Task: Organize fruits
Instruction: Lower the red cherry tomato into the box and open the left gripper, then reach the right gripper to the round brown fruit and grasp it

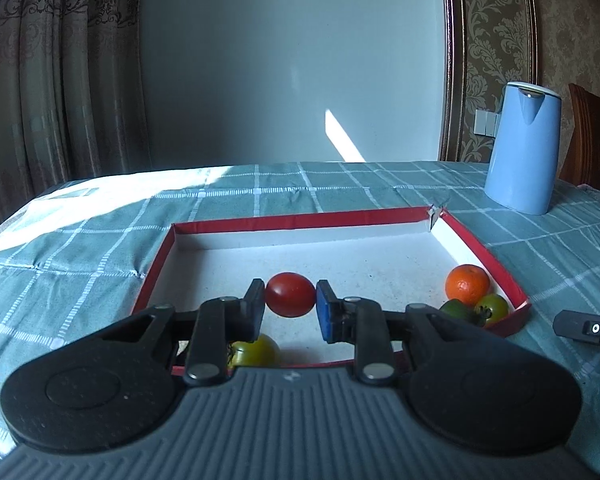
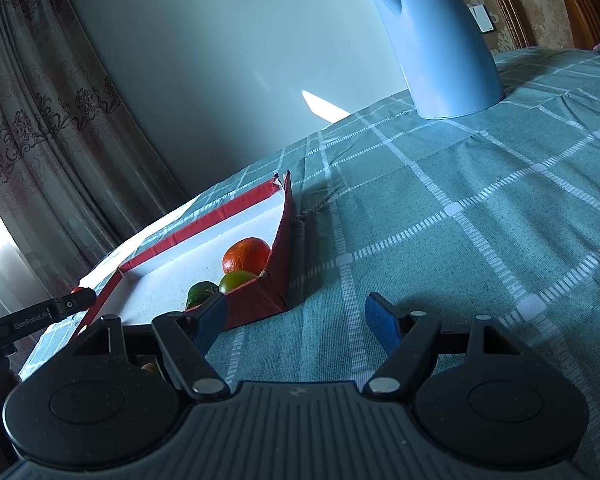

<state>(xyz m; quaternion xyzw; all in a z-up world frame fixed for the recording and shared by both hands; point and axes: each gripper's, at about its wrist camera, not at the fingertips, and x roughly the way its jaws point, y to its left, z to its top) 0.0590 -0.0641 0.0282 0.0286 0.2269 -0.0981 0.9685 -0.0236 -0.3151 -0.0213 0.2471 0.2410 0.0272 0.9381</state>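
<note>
My left gripper [image 1: 290, 305] is shut on a red tomato [image 1: 290, 294] and holds it over the white floor of a shallow red-walled box [image 1: 292, 222]. In the box's near right corner lie an orange [image 1: 467, 289], a yellow-green tomato [image 1: 493, 307] and a dark green fruit [image 1: 457, 309]. Another yellow-green tomato [image 1: 257, 351] lies under the left finger by the near wall. My right gripper [image 2: 296, 314] is open and empty over the tablecloth, just right of the box's near right corner [image 2: 276, 280], where the orange [image 2: 246, 255] shows.
A blue kettle [image 1: 521, 148] stands at the back right of the table, beyond the box. A teal checked tablecloth [image 2: 460, 220] covers the table. Curtains hang at the left. The right gripper's tip [image 1: 588, 327] shows at the right edge of the left wrist view.
</note>
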